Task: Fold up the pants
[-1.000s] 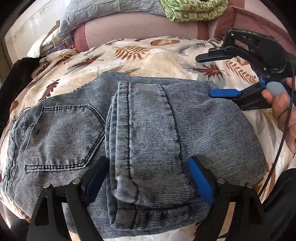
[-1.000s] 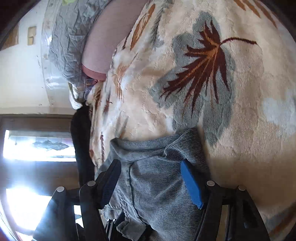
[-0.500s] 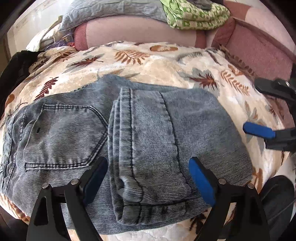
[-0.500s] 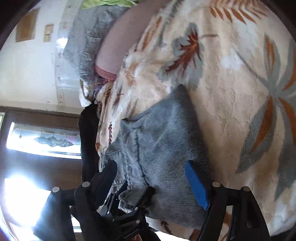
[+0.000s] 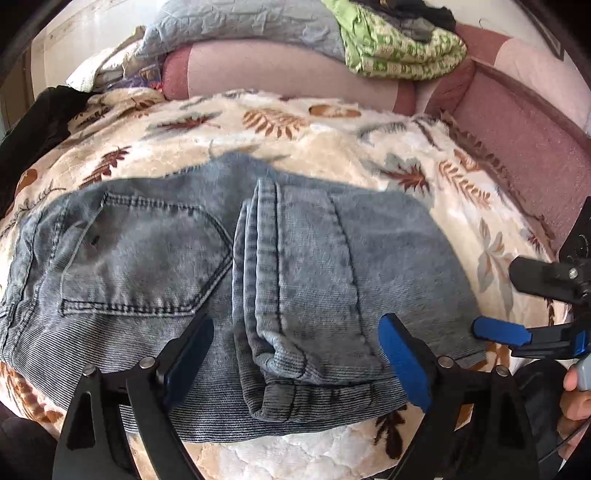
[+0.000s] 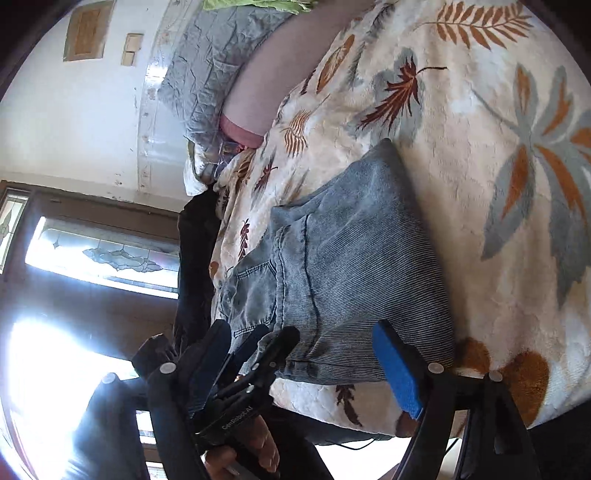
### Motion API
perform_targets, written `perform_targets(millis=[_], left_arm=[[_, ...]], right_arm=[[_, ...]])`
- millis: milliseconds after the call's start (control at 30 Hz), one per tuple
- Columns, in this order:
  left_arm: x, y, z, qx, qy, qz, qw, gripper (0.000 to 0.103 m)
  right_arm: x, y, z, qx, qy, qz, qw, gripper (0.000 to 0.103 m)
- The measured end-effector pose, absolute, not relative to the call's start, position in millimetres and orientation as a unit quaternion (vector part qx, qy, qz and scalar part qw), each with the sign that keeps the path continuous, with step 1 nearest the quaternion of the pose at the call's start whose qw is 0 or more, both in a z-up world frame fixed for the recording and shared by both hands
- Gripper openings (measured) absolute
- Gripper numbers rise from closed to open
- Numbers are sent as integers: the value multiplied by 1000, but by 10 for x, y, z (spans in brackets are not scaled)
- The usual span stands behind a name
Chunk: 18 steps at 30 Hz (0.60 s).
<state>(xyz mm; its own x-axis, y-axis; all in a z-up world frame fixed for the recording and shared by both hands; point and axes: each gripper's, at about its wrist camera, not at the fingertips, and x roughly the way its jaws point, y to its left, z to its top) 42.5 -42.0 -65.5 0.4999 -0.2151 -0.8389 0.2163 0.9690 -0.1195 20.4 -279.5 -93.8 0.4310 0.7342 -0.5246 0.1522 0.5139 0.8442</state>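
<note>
The grey-blue jeans (image 5: 303,266) lie folded into a compact bundle on the leaf-print blanket (image 5: 295,140), back pocket at the left, leg hems stacked on top. My left gripper (image 5: 295,354) is open and empty, held just above the bundle's near edge. My right gripper (image 6: 306,365) is open and empty, held off the bundle's right end; it also shows in the left wrist view (image 5: 517,306) at the right edge. In the right wrist view the jeans (image 6: 351,258) lie ahead, with the left gripper (image 6: 243,354) at the lower left.
A pink sofa back (image 5: 295,74) runs behind the blanket, with a grey quilt (image 5: 240,22) and a green patterned cloth (image 5: 399,51) piled on it. A black garment (image 5: 33,122) lies at the far left. A window (image 6: 103,254) glows beyond the sofa end.
Both grippers have pulled back from the folded jeans toward the near edge. The right gripper has drawn away to the right and lower. The jeans stay put.
</note>
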Motion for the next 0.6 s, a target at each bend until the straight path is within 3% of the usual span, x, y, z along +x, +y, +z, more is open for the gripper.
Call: perform_targets(millis=[67,333,533,600], left_arm=[[402,-506,-746,52,476,-128,869,93],[363,-490,-756,52,463,-136,875,94],[338,-434,-745,46,450,-148,880,94],[326,-422,-740,45,445,-154,881,94]], right_arm=[[235,-2830,-1160,475,512,189,690,86],[872,-2863,-606,440,497,212,717,86],[1611,-2894,-1191,457,527,171,695,86],[1575,-2936,-1158,475,512,173,694,86]])
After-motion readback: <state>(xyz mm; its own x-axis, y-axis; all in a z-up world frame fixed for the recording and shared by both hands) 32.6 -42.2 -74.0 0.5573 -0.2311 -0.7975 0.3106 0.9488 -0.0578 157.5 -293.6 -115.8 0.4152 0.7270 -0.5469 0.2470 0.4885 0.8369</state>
